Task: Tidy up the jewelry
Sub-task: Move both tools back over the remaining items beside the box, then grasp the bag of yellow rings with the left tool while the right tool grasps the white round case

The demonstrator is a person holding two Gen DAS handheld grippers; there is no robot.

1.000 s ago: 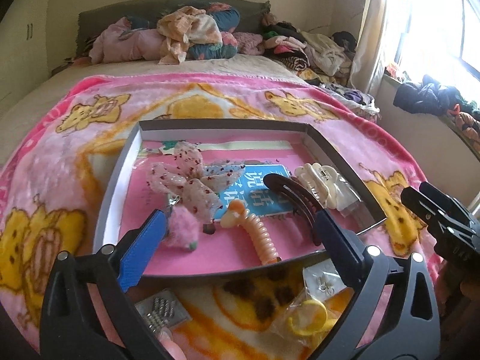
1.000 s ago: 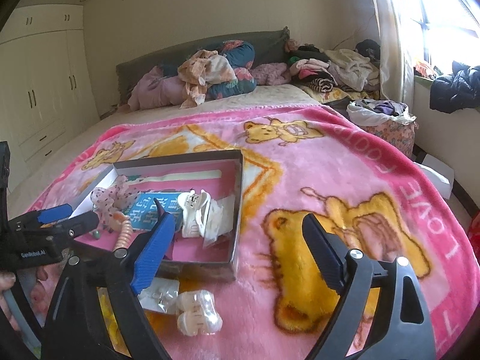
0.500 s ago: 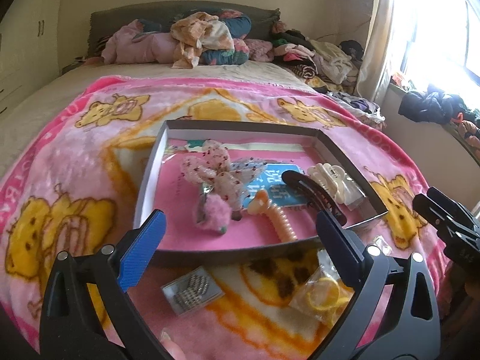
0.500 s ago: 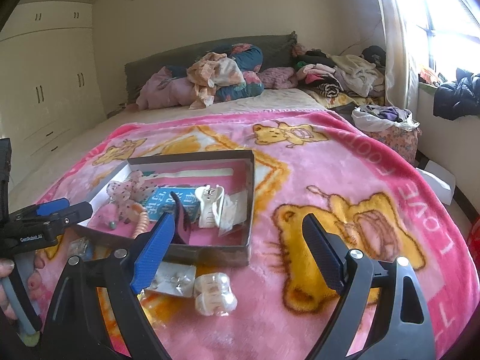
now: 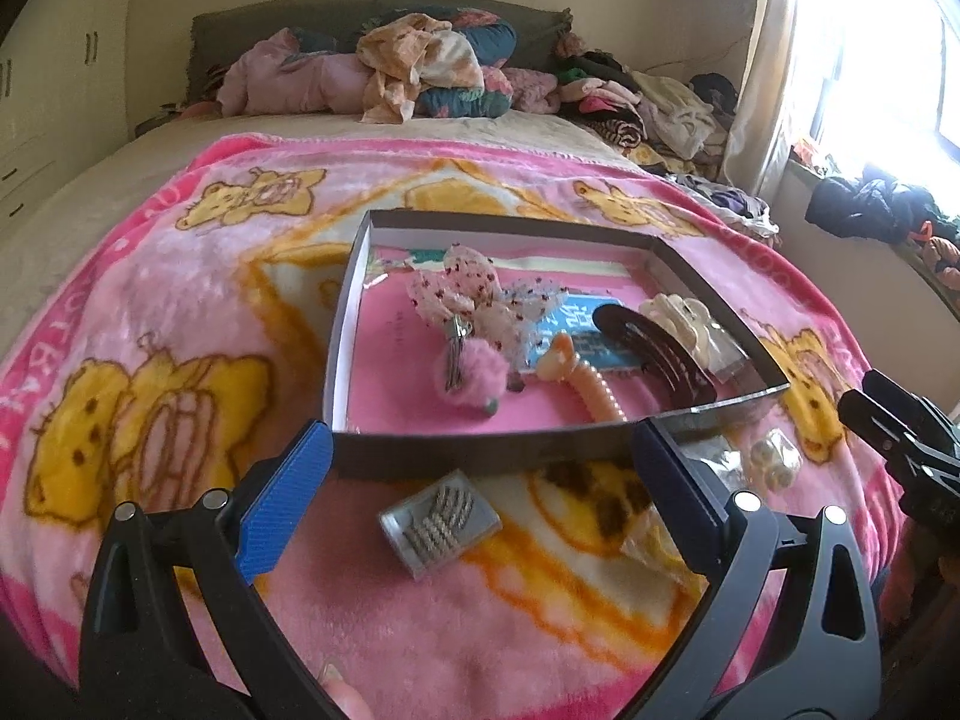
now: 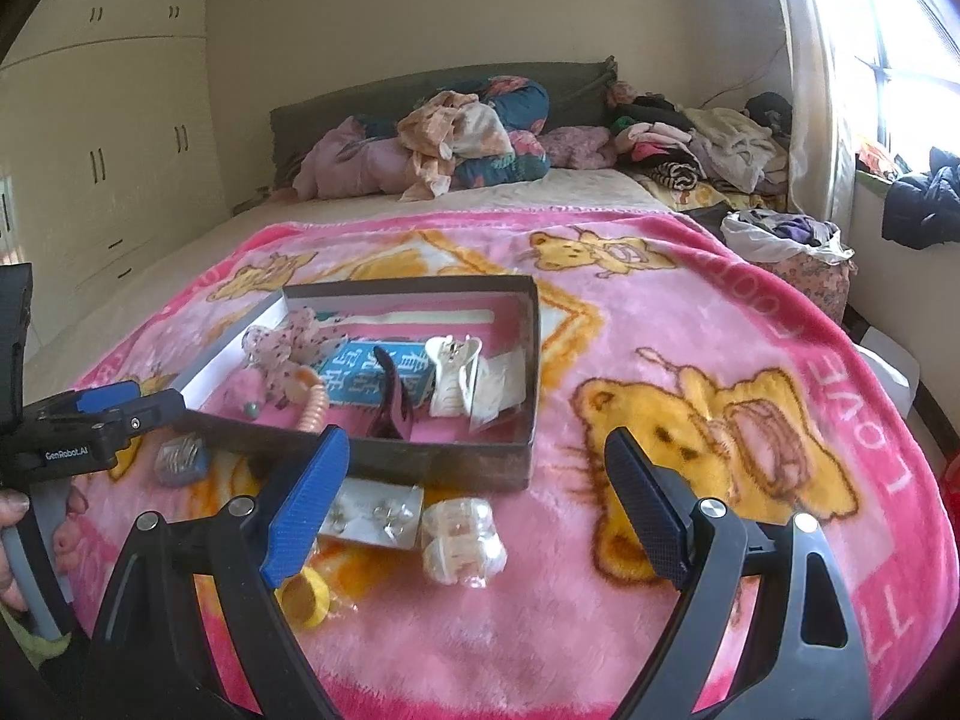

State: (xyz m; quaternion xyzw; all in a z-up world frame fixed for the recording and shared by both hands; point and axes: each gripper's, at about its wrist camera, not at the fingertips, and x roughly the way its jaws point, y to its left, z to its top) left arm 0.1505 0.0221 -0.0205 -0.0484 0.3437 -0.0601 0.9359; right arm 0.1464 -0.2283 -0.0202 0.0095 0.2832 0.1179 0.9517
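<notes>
On pink blanket (image 5: 180, 312): shallow box (image 5: 480, 456) of hair clips; left gripper (image 5: 480, 498) and right gripper (image 6: 480, 498) spread wide, empty, above loose packets.

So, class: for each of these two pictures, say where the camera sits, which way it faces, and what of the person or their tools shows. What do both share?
Left wrist: rides the left hand-held gripper, looking forward and down over the pink blanket at the open box; the right hand-held gripper's tip shows at the right edge.
Right wrist: rides the right hand-held gripper, facing the bed's headboard; a hand and the left tool show at the left edge.
Shared: box, blanket, small packets before the box.
</notes>
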